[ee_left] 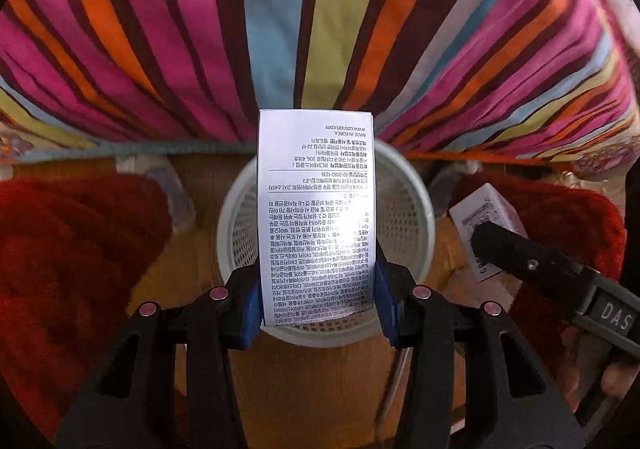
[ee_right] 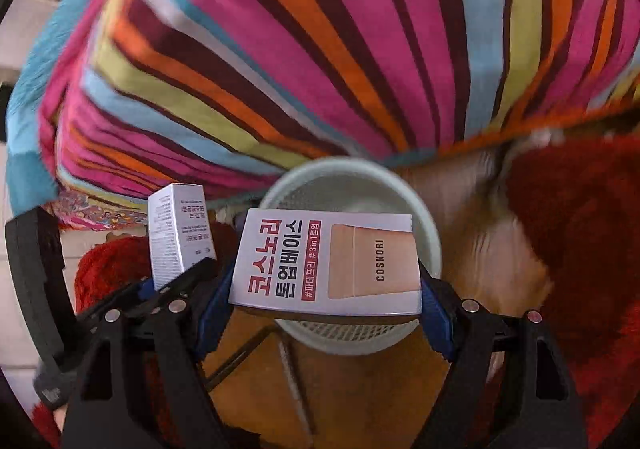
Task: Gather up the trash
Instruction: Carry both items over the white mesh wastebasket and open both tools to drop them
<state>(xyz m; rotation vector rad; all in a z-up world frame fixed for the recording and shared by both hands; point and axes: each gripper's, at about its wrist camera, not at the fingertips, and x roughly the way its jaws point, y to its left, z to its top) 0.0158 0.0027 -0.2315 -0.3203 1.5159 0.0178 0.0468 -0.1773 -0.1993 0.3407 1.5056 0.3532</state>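
With each box centred over the white mesh bin [ee_left: 404, 209], the left gripper [ee_left: 318, 313], jaws clenched on the printed carton [ee_left: 318, 217], and the right gripper [ee_right: 326, 305], grasping the Cosnori box [ee_right: 326, 263], should let go gently.

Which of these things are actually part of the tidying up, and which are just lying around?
Part of the job:
- white cardboard box with fine print, held in left gripper
- white COSNORI carton, held in right gripper
- white mesh plastic wastebasket

Just lying about:
- striped multicoloured bedcover
- red shaggy rug
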